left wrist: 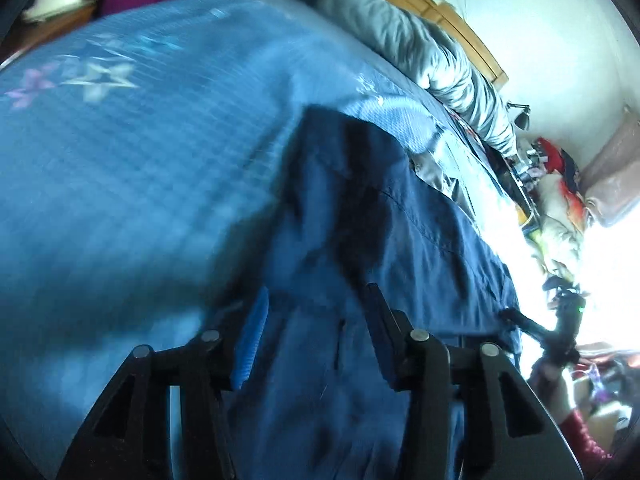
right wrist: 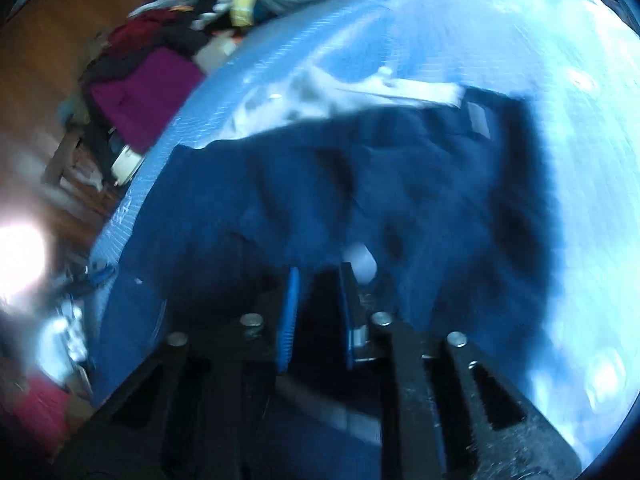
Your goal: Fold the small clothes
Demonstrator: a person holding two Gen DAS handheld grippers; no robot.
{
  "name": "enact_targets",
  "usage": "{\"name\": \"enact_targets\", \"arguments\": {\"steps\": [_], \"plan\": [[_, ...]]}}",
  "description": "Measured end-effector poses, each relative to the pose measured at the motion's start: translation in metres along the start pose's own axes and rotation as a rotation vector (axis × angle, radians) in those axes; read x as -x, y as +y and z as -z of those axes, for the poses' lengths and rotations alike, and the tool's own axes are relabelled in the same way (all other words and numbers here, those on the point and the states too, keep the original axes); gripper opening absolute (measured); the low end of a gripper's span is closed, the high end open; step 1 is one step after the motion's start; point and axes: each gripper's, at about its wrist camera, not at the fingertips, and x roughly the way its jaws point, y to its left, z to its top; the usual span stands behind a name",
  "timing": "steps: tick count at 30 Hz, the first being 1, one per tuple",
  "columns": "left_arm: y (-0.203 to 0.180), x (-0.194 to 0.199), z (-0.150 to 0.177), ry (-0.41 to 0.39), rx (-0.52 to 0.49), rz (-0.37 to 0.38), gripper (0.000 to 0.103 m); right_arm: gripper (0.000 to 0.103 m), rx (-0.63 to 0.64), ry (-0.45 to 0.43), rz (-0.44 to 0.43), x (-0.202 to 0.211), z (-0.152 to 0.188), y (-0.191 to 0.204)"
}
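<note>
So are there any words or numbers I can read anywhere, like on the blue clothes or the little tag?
No readable text in either view.
Pale tag on the navy garment: too blurred to tell whether it holds any writing.
Blue bedspread: only star and flower patterns, no letters.
Clutter pile beside the bed: too small and blurred to read.

— What sort of place is it?
— A bedroom in a home: a bed (left wrist: 120, 152) under a blue sheet, a wooden headboard (left wrist: 440, 12), a grey duvet (left wrist: 420, 52) and heaped clothes (right wrist: 148, 92).
</note>
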Motion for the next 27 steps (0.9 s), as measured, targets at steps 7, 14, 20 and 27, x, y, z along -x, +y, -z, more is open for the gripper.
{"name": "enact_targets", "arguments": {"steps": [7, 14, 20, 27], "plan": [[0.051, 0.089, 0.073, 0.104, -0.004, 0.161, 0.065, 0.058, -0.008, 0.033, -0.042, 0.144, 0.137, -0.024], [0.078, 0.118, 0.147, 0.191, 0.071, 0.256, 0.065, 0.058, -0.186, 0.169, -0.079, 0.148, 0.264, -0.041], [0.074, 0.115, 0.171, 0.269, 0.013, 0.229, 0.065, 0.060, -0.157, 0.288, -0.057, 0.099, 0.281, -0.033], [0.072, 0.117, 0.182, 0.308, -0.031, 0.193, 0.067, 0.065, -0.150, 0.333, -0.084, 0.073, 0.280, -0.030]]}}
